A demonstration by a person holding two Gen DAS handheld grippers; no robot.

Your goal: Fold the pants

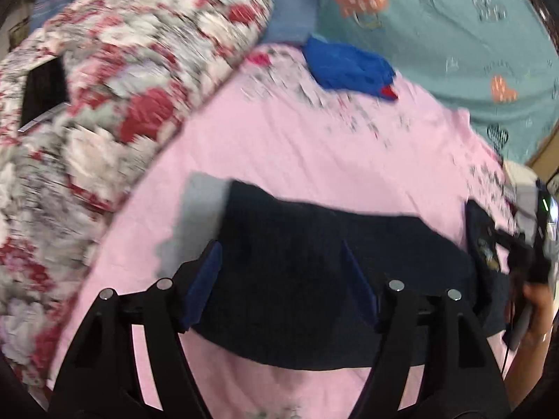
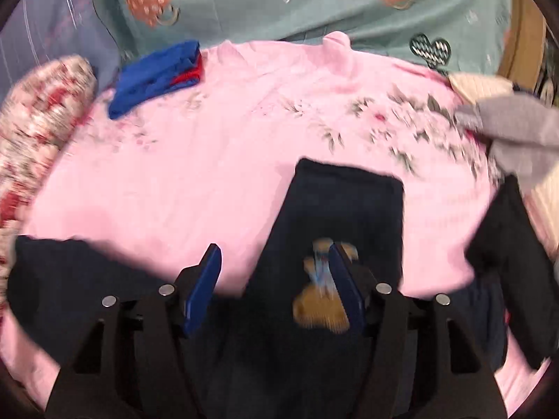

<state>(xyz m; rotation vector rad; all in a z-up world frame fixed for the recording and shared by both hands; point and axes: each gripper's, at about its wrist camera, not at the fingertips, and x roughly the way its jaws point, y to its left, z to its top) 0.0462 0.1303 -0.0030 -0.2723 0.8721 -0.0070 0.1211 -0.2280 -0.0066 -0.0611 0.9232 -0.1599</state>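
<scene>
Left wrist view looks down on the dark navy fabric pants, which lie flat on a pink bedsheet with a grey-green floral border, directly under and just ahead of the left gripper; its two blue-padded fingers stand wide apart above the cloth and hold nothing. Here the pants run as a long band from left to right across the frame, their far edge fairly straight, with a pale grey patch just off their left end. At the right end of that band the right gripper shows as a blurred dark body in a person's hand, close over the fabric. In the right wrist view the right gripper also has its fingers spread open and empty over the pants; one dark section reaches away from the camera with a squared far end, carrying a blurred tan and blue print right beside the right-hand pad, and another dark section stretches off to the left along the near edge. Bare pink sheet lies beyond the pants on all far sides. A folded blue and red cloth sits well apart at the sheet's far left, a red-and-white floral quilt bounds the left side, a teal heart-print cover lies behind, and grey and dark clothes crowd the right edge.
</scene>
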